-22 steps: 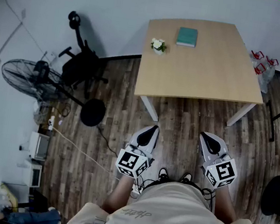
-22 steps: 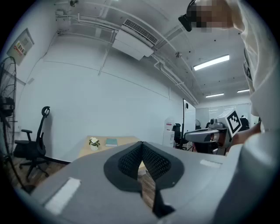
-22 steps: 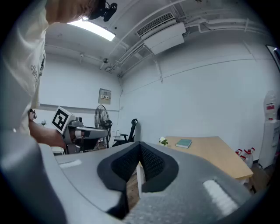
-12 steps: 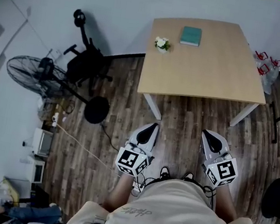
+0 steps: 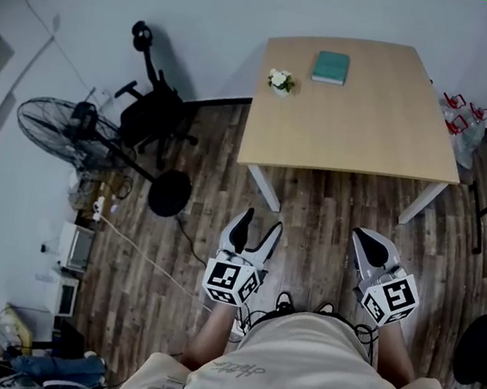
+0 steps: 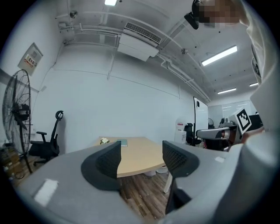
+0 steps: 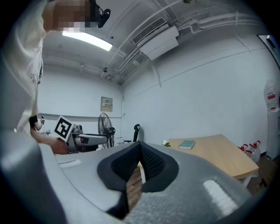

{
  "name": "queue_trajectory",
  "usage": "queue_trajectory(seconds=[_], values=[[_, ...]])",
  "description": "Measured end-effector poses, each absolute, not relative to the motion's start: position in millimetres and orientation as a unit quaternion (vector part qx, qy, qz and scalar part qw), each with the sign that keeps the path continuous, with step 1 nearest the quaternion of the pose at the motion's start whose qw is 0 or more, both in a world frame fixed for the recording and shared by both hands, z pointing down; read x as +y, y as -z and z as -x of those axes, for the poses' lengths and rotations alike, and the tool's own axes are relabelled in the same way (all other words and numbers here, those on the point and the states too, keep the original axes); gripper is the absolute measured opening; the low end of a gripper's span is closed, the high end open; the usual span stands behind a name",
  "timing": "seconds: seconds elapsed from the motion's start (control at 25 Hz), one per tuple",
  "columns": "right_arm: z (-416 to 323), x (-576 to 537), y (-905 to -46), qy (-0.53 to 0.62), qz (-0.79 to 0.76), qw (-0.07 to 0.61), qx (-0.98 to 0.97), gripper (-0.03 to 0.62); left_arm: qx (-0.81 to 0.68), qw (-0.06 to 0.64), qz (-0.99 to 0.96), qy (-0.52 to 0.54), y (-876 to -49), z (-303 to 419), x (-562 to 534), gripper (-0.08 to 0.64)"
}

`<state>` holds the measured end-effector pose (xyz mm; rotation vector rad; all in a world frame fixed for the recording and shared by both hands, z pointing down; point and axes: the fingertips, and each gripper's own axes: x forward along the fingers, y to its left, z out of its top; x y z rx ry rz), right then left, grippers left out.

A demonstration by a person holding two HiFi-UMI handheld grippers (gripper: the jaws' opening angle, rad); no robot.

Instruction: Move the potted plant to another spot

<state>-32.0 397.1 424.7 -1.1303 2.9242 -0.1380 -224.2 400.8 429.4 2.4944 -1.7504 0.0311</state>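
Standing on table (image 5: 364,116), potted plant (image 5: 280,80), well beyond left gripper (image 5: 258,222)'s fingers (image 5: 239,228)

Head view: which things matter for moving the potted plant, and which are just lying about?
Job: potted plant near the table's far left corner; table; left gripper, jaws apart, empty; right gripper, jaws together, empty.
Lying about: green book, office chair, standing fan, plastic jugs.

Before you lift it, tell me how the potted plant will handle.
The potted plant looks small beside the book, so it is probably light. Its flowers sit above a small pot, so it may tip if pushed. The blooms look delicate and are likely crushable.
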Motion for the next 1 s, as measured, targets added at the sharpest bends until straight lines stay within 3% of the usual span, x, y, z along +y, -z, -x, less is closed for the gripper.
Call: queue_trajectory(seconds=[0.24,0.36,1.0], values=[[13.8,402.0,-422.1,0.052,0.348,0.013,0.936,0.003,-0.594,0.057,-0.802,-0.018,-438.7,212.7,408.4,0.456],[5.7,402.9,-427.9,0.064,0.345,0.016,0.936,0.003,-0.604,0.063,-0.794,-0.014,-434.5,209.3,409.6,0.48],[-19.9,386.1,-467.7,0.104,0.363,0.012,0.926,0.003,-0.589,0.058,-0.805,-0.049,-453.4,186.0,383.7,0.454]])
